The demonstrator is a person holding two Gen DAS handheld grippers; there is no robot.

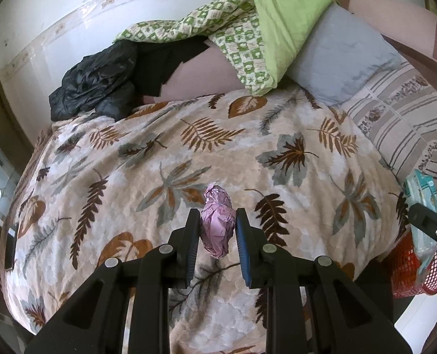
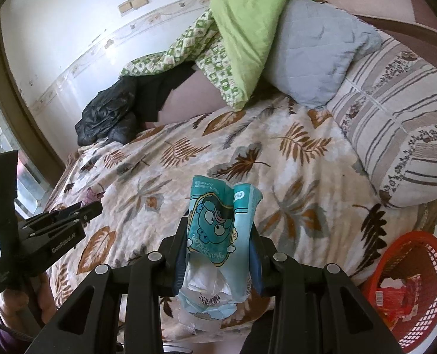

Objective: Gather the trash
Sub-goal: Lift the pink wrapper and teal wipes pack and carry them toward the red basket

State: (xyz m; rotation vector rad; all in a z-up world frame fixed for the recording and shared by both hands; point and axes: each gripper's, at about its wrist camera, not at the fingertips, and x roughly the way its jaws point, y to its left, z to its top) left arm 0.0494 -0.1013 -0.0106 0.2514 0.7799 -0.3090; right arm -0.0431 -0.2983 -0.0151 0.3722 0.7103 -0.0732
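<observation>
In the left wrist view my left gripper (image 1: 218,221) is shut on a crumpled pink wrapper (image 1: 218,224), held above the leaf-patterned bedspread (image 1: 159,153). My right gripper (image 2: 218,233) is shut on a teal tissue packet (image 2: 223,221) with a cartoon face, white tissue spilling from its lower end. That packet (image 1: 422,206) and the right gripper show at the right edge of the left wrist view. The left gripper (image 2: 93,206), seen from the side, sits at the left of the right wrist view with the pink wrapper (image 2: 90,196) at its tips. A red mesh basket (image 2: 410,289) stands beside the bed at the lower right, holding a red wrapper (image 2: 395,295).
At the far side of the bed lie a black plastic bag (image 1: 94,85), a green patterned quilt (image 1: 242,44), a grey-blue pillow (image 1: 339,56) and a striped pillow (image 2: 401,124). A tiled wall stands behind. A hand (image 2: 14,303) grips the left tool's handle. The red basket (image 1: 407,268) shows in the left wrist view too.
</observation>
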